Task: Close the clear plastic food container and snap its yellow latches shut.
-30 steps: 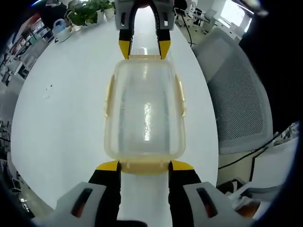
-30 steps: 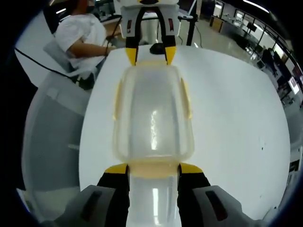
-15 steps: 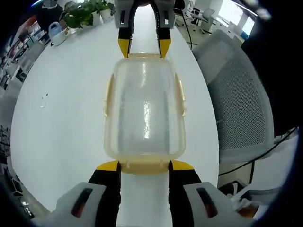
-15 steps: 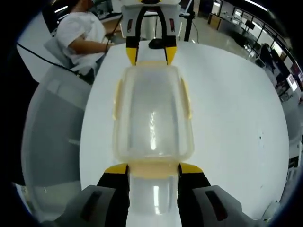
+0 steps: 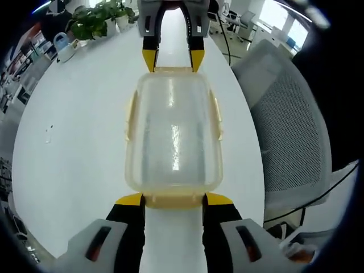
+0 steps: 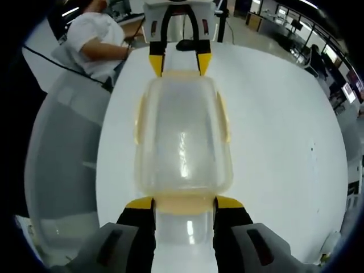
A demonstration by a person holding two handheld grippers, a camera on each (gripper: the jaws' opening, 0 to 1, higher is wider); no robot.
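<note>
In the left gripper view, the left hand-held gripper (image 5: pixel 173 198) has its yellow-tipped jaws apart, one at each side of the yellow end latch (image 5: pixel 174 201) of the clear plastic food container (image 5: pixel 173 136), tips touching the container's near end. The container lies lid-on, lengthwise on the white table (image 5: pixel 74 148), with yellow side latches (image 5: pixel 216 116) folded against its long walls. At its far end the right hand-held gripper (image 5: pixel 173 58) meets the opposite end the same way, jaws spread. Beyond lie a grey mesh office chair (image 5: pixel 287 131), potted plants (image 5: pixel 94 17) and a watering can (image 5: pixel 62 45).

In the right gripper view the right hand-held gripper's own jaws, apart, bracket the near end latch (image 6: pixel 185 203), the left one at the far end, and a seated person in white (image 6: pixel 96 40) is behind.

Against the pictures a second ago, container and both grippers keep the same hold; only the background has slid slightly, as the cameras shifted.
</note>
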